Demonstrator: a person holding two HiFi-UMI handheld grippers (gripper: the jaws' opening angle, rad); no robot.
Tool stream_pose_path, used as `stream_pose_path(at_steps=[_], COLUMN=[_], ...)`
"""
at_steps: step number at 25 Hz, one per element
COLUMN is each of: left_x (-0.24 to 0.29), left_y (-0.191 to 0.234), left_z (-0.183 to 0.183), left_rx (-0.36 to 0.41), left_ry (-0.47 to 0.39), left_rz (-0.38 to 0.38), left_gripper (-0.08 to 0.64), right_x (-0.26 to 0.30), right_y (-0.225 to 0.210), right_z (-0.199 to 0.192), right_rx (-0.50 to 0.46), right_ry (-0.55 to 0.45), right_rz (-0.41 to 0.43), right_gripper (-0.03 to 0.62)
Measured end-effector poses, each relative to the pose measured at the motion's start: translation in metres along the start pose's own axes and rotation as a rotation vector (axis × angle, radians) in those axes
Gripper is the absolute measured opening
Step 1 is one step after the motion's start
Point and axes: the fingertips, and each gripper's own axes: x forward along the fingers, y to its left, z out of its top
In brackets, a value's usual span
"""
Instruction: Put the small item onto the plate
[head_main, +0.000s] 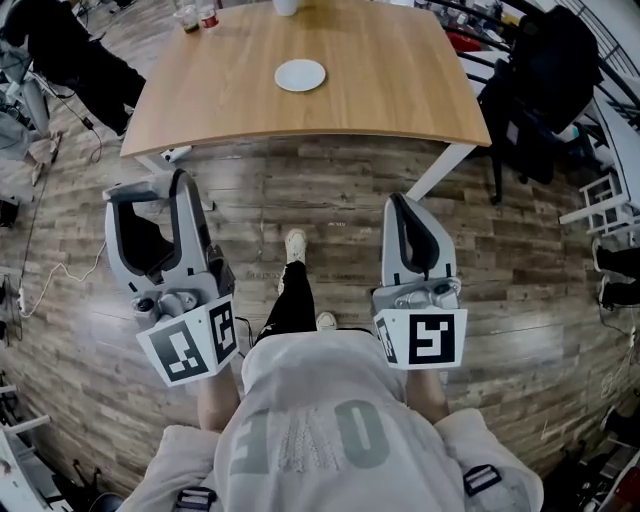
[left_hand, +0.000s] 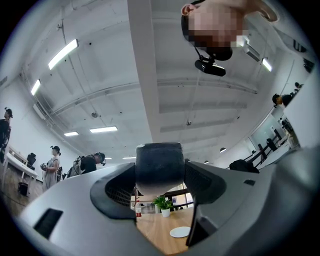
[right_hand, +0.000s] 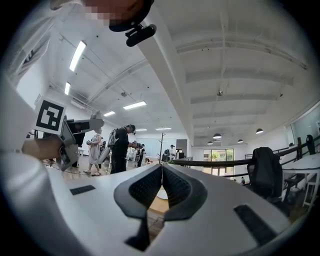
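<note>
My left tongs (head_main: 148, 228) clamp the small dark-grey rounded block (left_hand: 160, 167) by its sides; it looks light, stiff and unbreakable. My right tongs (right_hand: 161, 174) sit pressed together, empty. The round white plate (head_main: 300, 75) lies well ahead on the pale wooden worktop (head_main: 400, 95).

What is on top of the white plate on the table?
Nothing: the head view shows the whole white plate bare on the wooden table, with no part covered. The left gripper holds the dark item.
</note>
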Motion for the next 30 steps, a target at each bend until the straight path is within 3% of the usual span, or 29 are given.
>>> stream_pose_path(at_steps=[6, 14, 21, 30], left_x=[0.050, 0.167, 0.271, 0.416], left_y=[-0.003, -0.011, 0.009, 0.042], left_z=[-0.034, -0.093, -0.140, -0.181], left_rx=[-0.037, -0.067, -0.100, -0.032], left_ry=[-0.033, -0.014, 0.003, -0.046], left_rz=[-0.022, -0.087, -0.134, -0.155], left_gripper=[0.307, 0.307, 0.307, 0.307], right_x=[0.048, 0.162, 0.289, 0.455], right_y=[-0.022, -0.061, -0.066, -0.069], right_z=[-0.005, -0.011, -0.006, 0.004], right_rx=[-0.033, -0.047, -0.039, -0.042], right_ry=[-0.014, -0.003, -0.002, -0.009], right_rz=[-0.042, -0.093, -0.035, 0.027], right_gripper=[0.017, 0.017, 0.017, 0.017])
